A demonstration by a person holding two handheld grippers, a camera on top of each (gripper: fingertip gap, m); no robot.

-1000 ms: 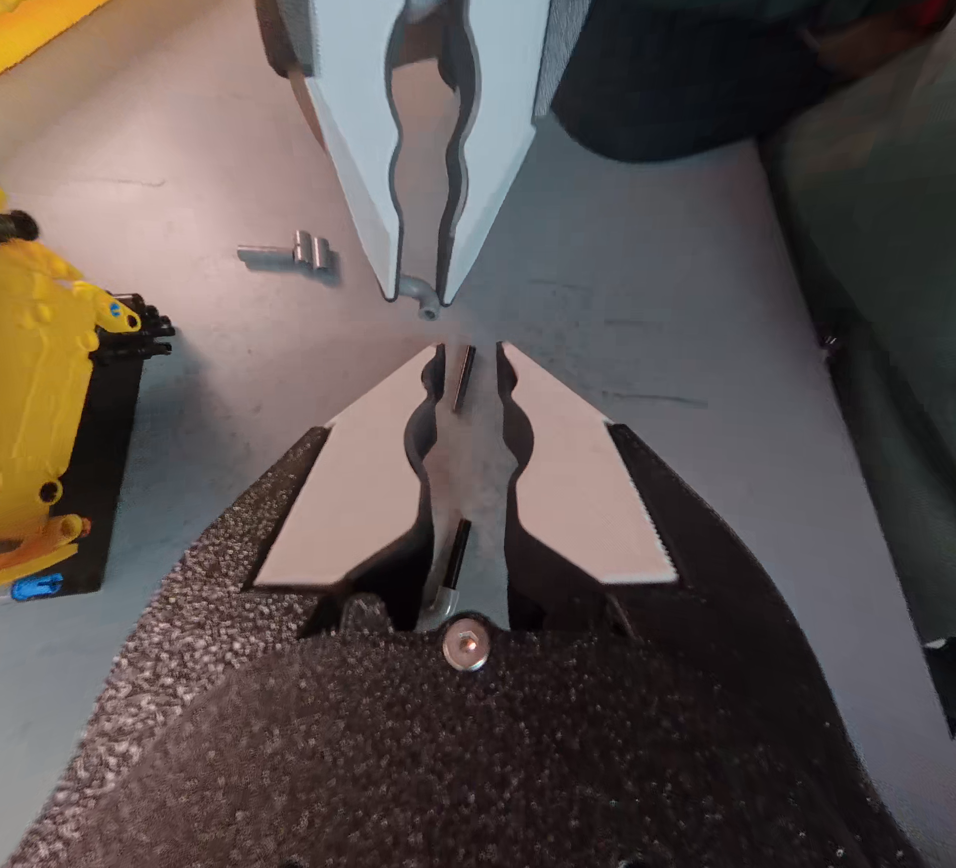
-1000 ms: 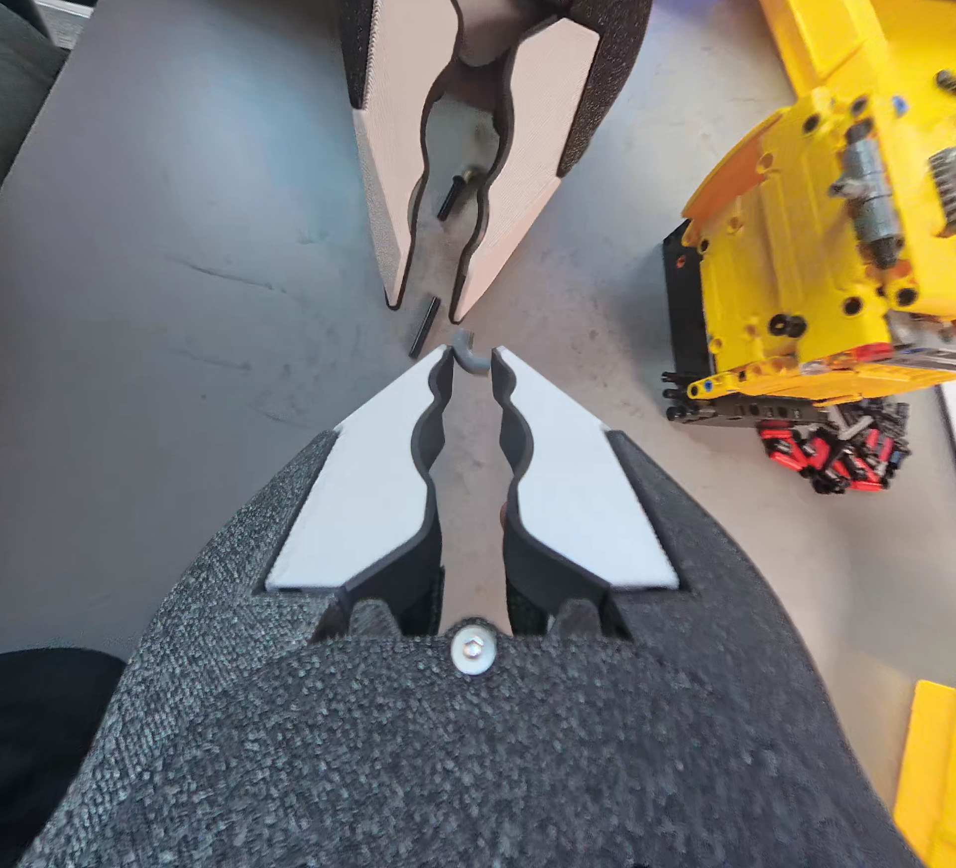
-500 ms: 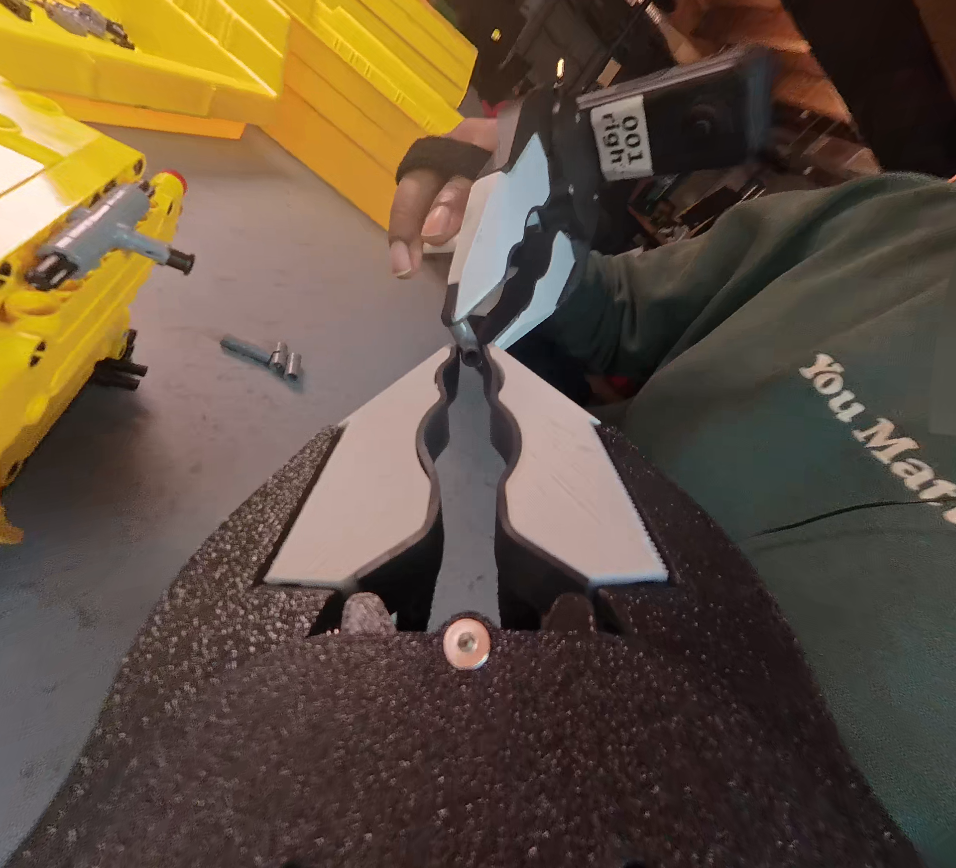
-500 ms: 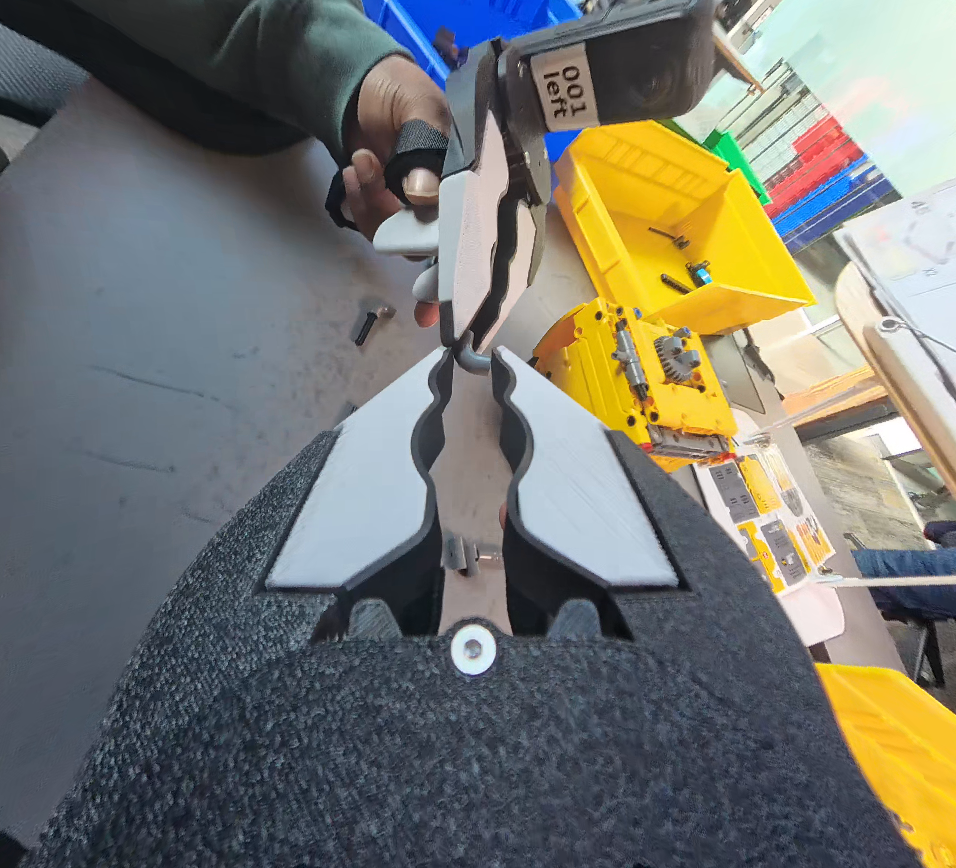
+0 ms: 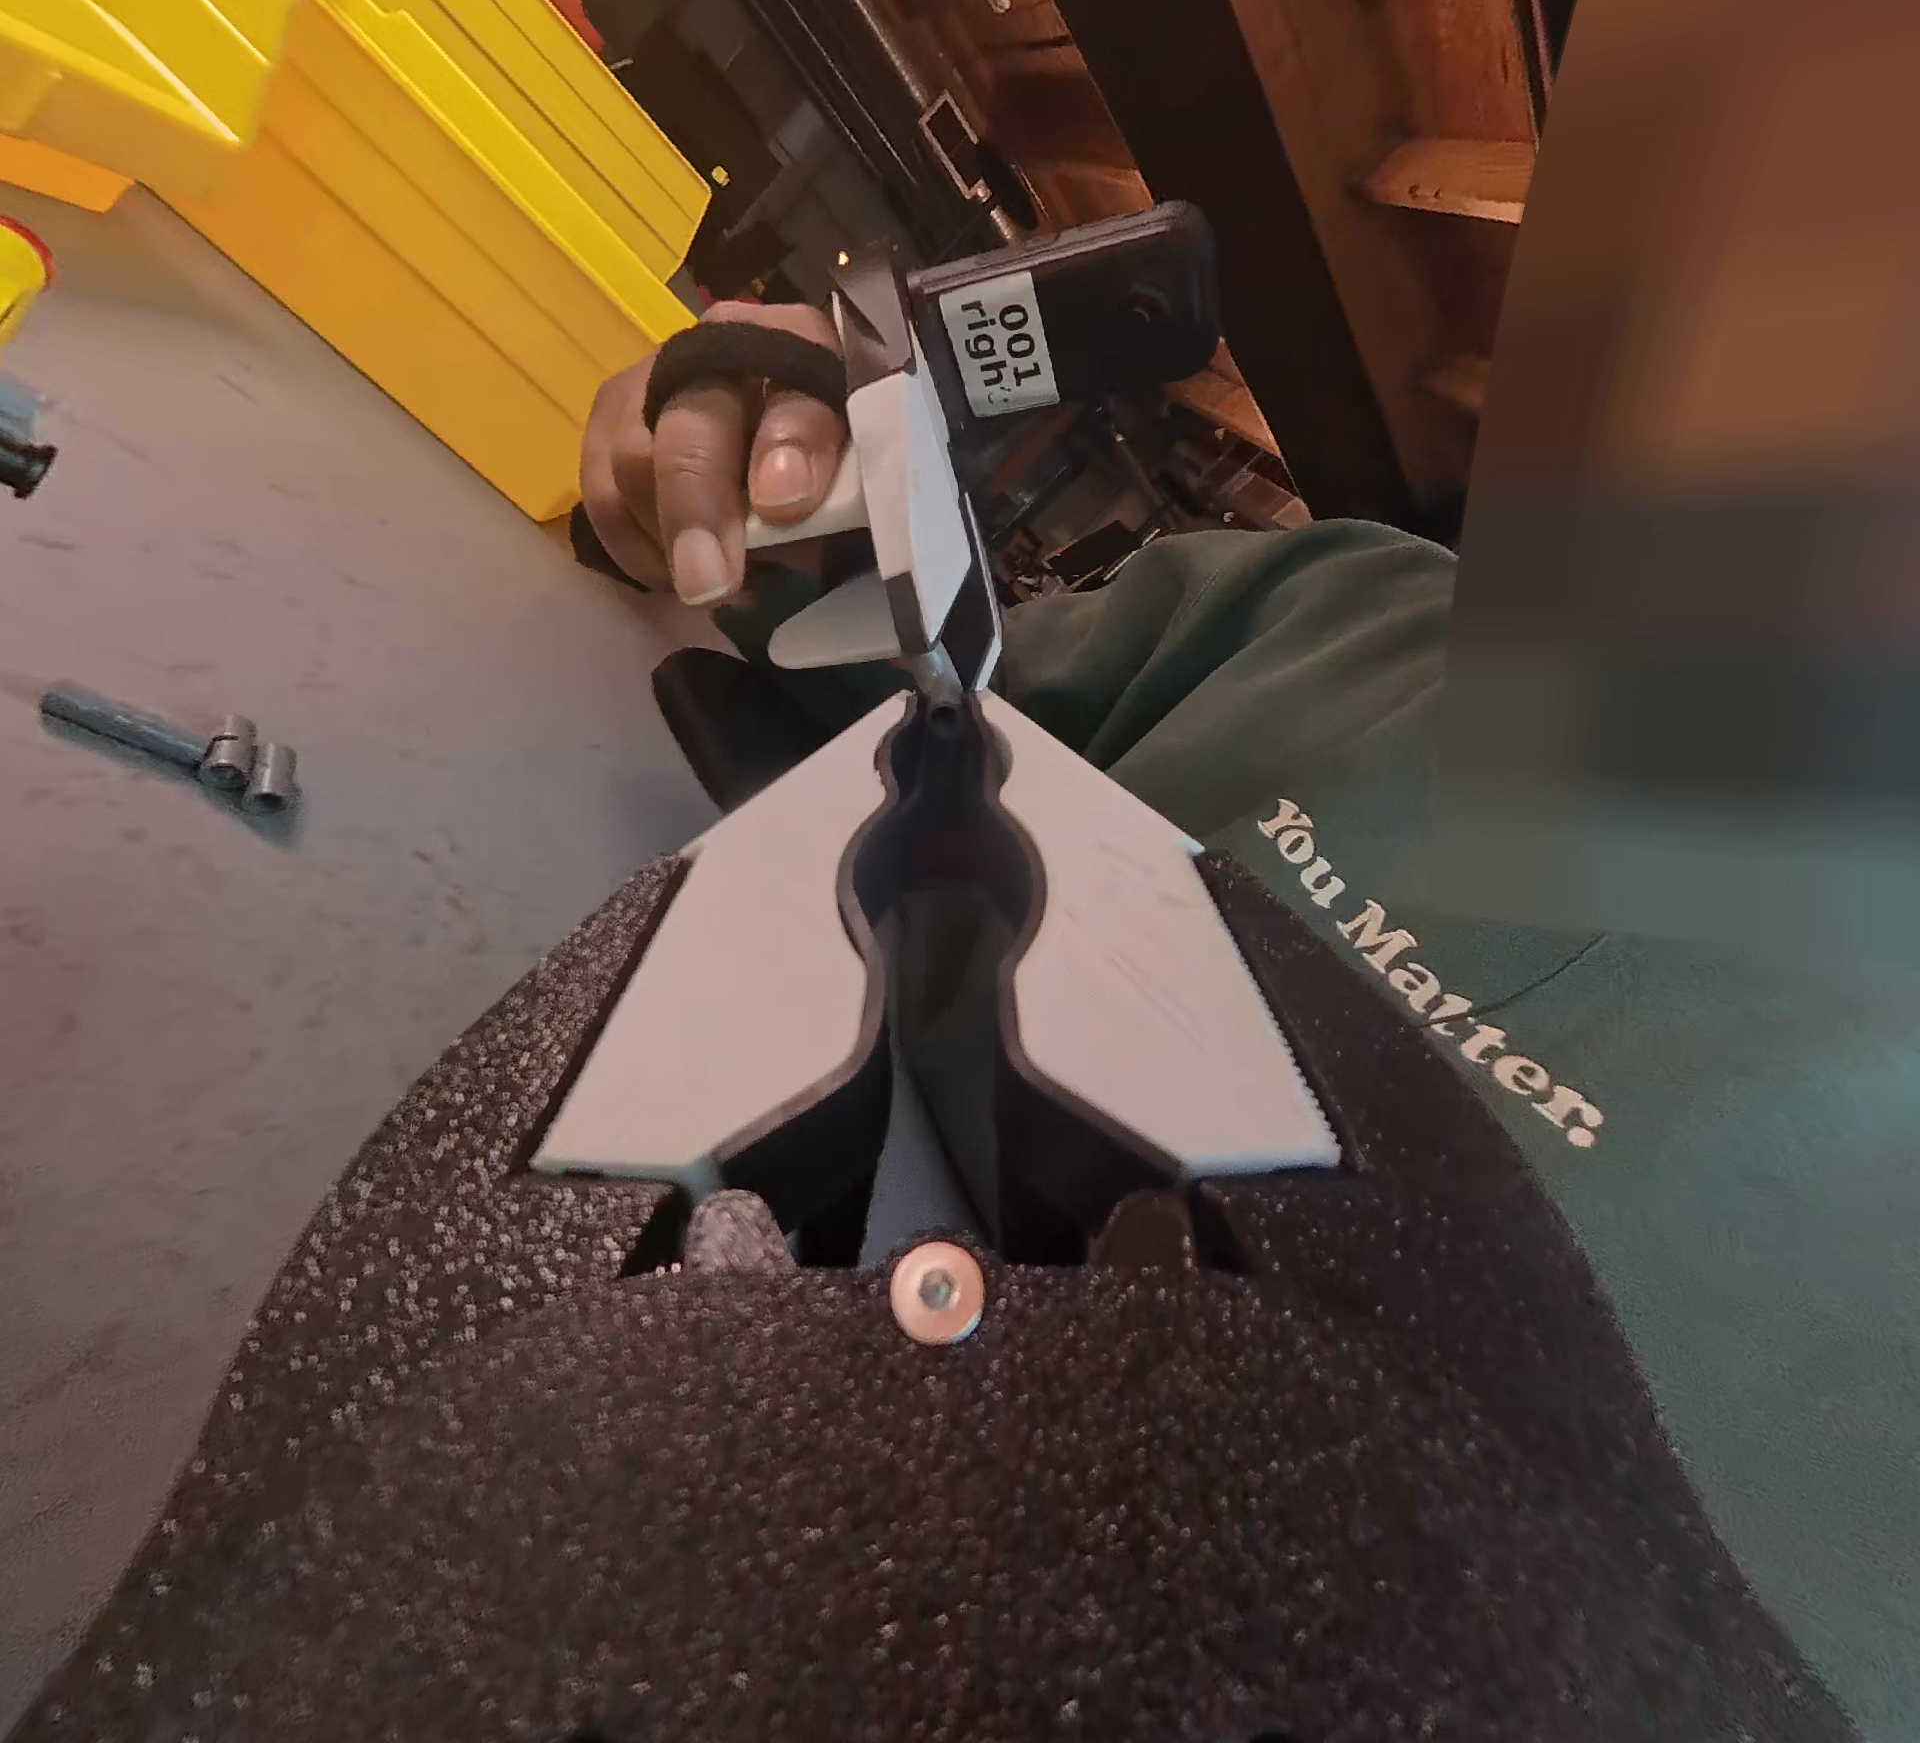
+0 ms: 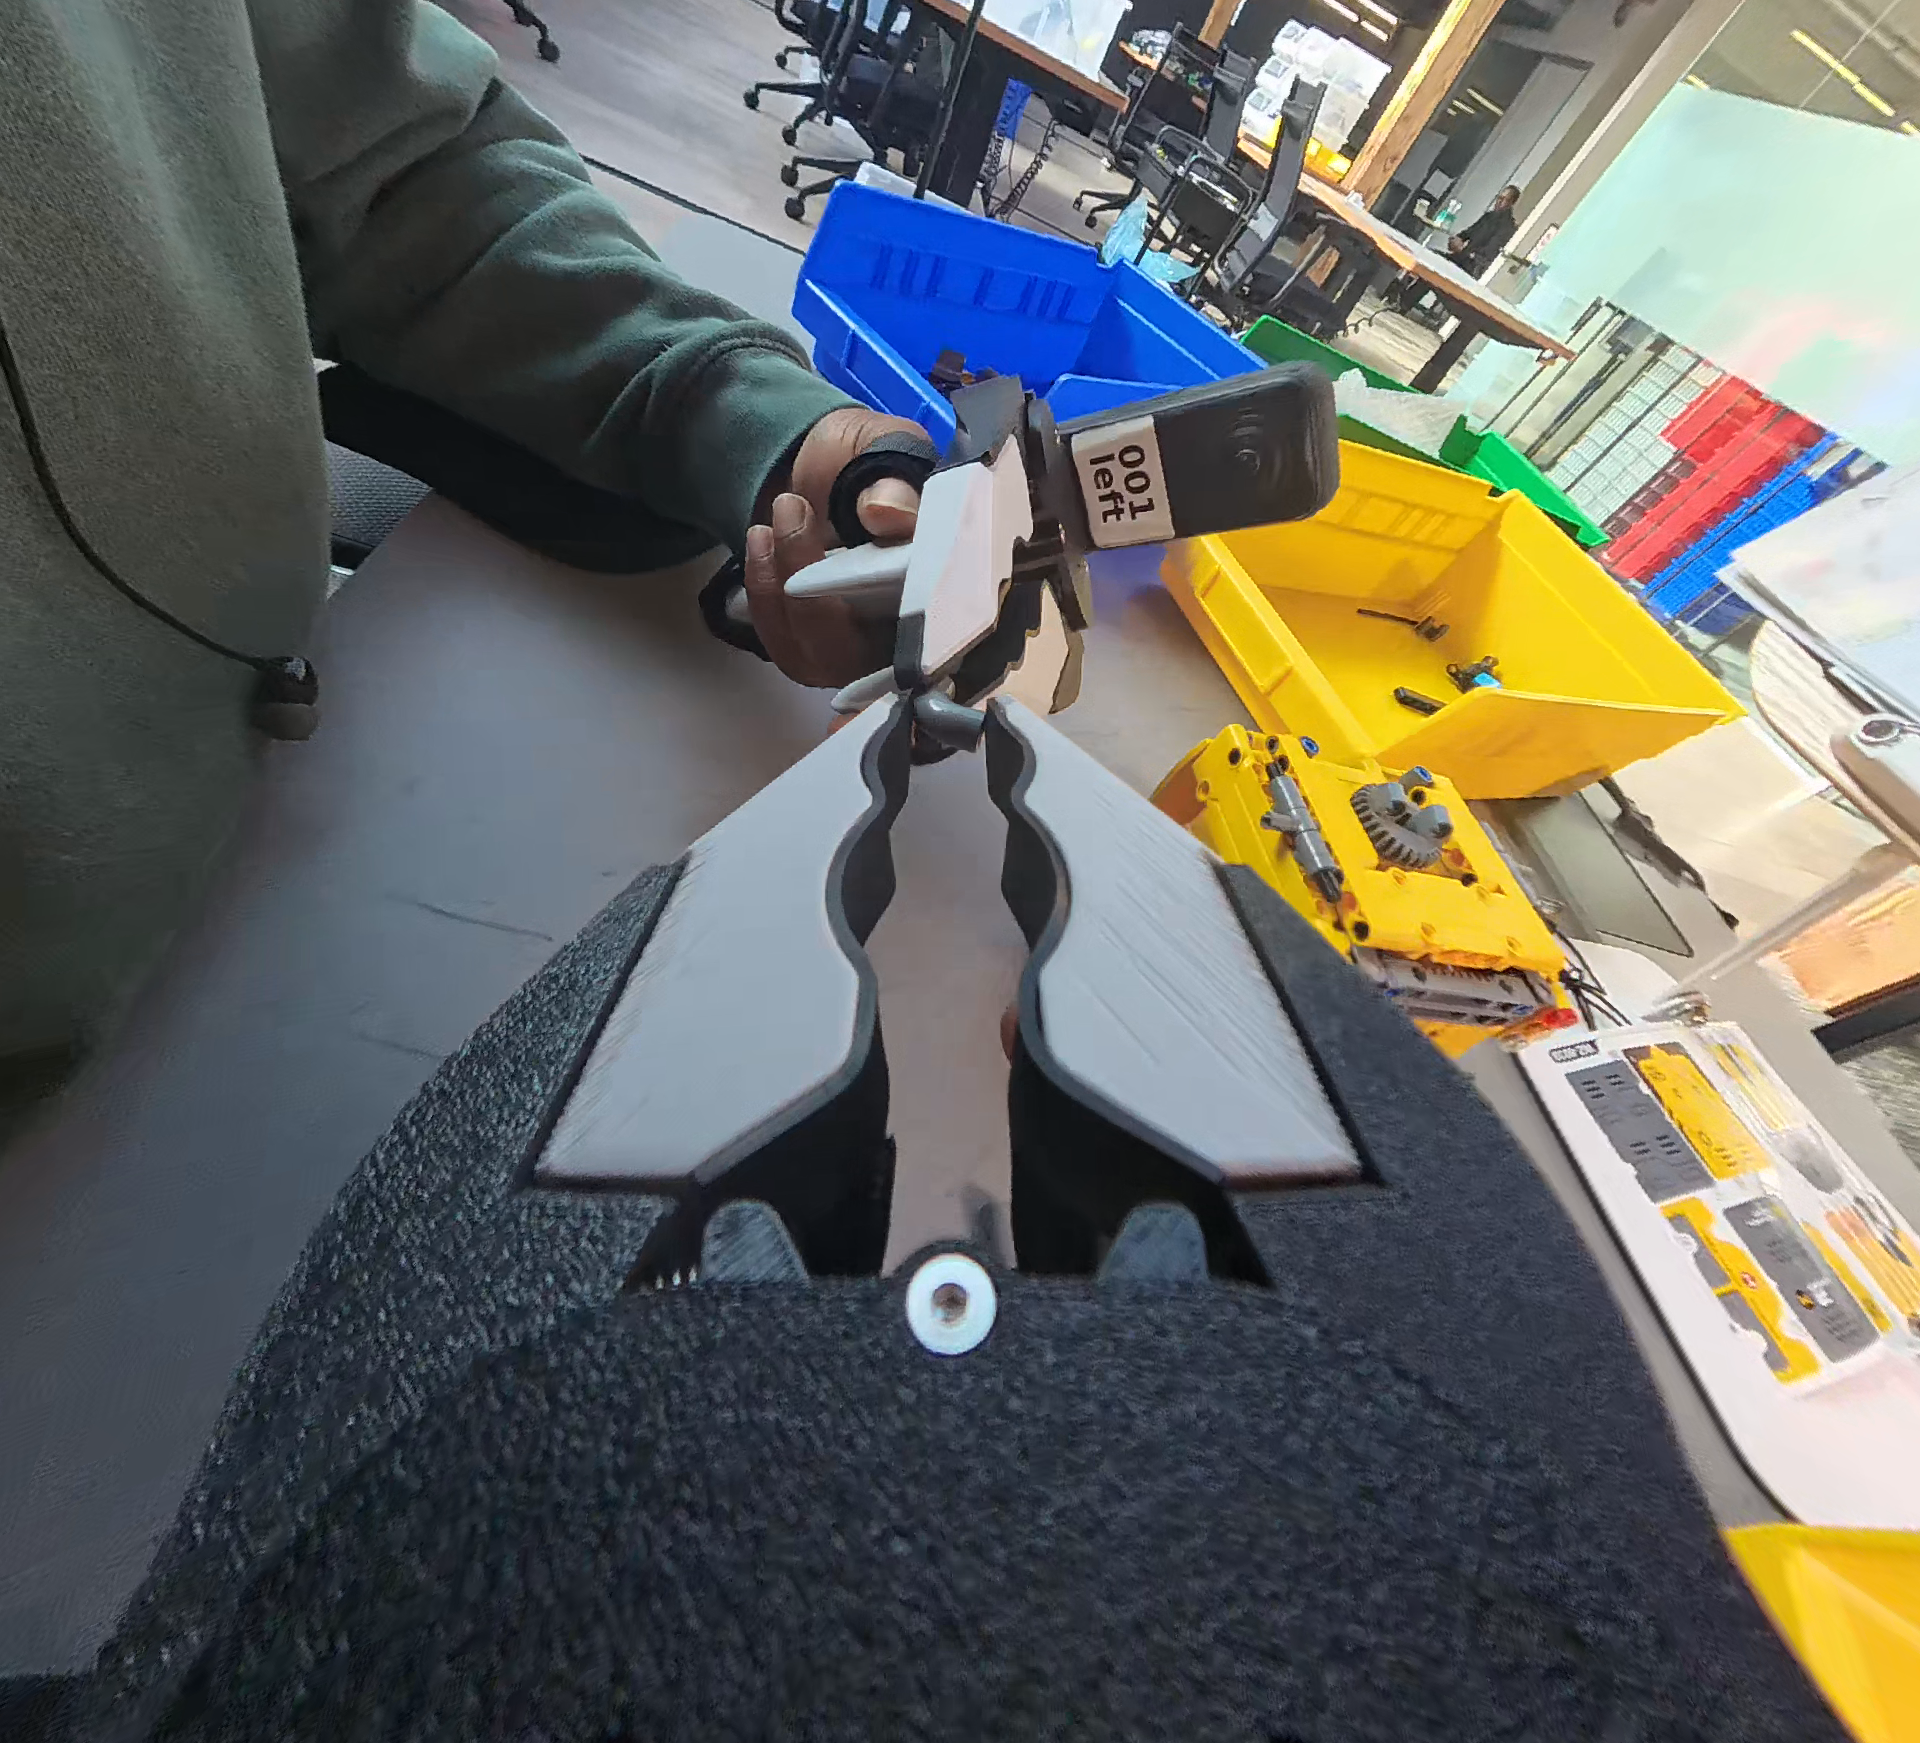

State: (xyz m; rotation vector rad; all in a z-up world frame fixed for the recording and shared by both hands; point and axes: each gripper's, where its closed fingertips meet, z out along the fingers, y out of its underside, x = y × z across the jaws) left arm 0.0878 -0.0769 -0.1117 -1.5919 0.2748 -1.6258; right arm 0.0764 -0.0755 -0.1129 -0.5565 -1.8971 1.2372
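Observation:
My left gripper is shut on a small black pin, held above the grey table. My right gripper is shut on a small grey bent connector. The two grippers meet tip to tip in the air, and the pin touches the connector's end. In the left wrist view the right gripper comes down from above with the connector at its tips. In the right wrist view the left gripper shows beyond, held by a hand.
A grey axle with two bushes lies on the table at left. Yellow bins stand behind. A yellow brick-built model, a yellow tray, a blue bin and an instruction booklet are to the right. A person's green sleeve is close.
Both grippers have lifted off the table with their parts and tilted up. The left one closed on the black pin. Since half a second ago they stay tip to tip, slightly turned.

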